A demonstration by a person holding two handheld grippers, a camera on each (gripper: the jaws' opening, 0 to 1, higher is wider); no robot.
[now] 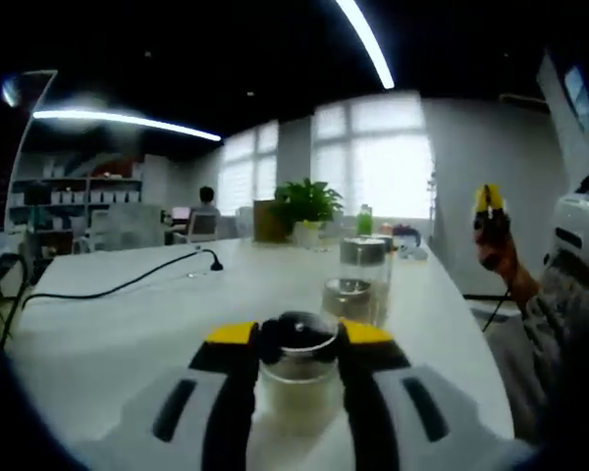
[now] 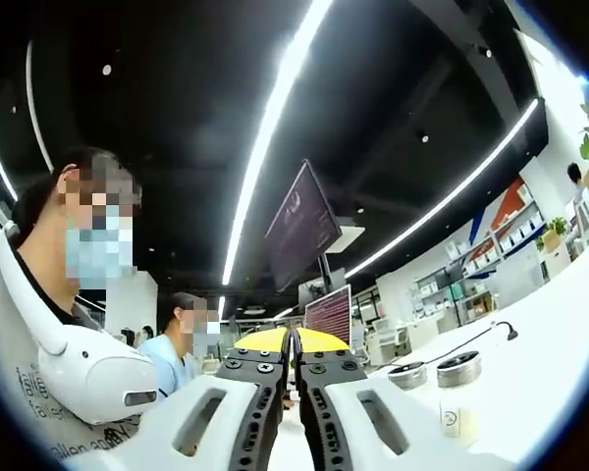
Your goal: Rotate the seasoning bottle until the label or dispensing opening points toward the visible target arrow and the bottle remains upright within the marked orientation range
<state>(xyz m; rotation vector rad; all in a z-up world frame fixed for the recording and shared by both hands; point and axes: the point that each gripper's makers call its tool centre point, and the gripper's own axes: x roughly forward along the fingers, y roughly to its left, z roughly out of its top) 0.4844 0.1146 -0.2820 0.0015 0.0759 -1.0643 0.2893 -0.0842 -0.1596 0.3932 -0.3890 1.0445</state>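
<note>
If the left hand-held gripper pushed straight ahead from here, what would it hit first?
It already clamps a glass bottle. Next in line, probably, the two bottles standing further along the table, though depth is unclear.

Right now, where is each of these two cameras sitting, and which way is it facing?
Left gripper view: rides on the left gripper, looking along the white table; jaws clamp a clear glass bottle with a dark cap; a sleeved hand holds up the right gripper.
Right gripper view: rides on the right gripper, tilted up at the dark ceiling; jaws closed, empty.
Shared: the table and two metal-capped jars.
</note>
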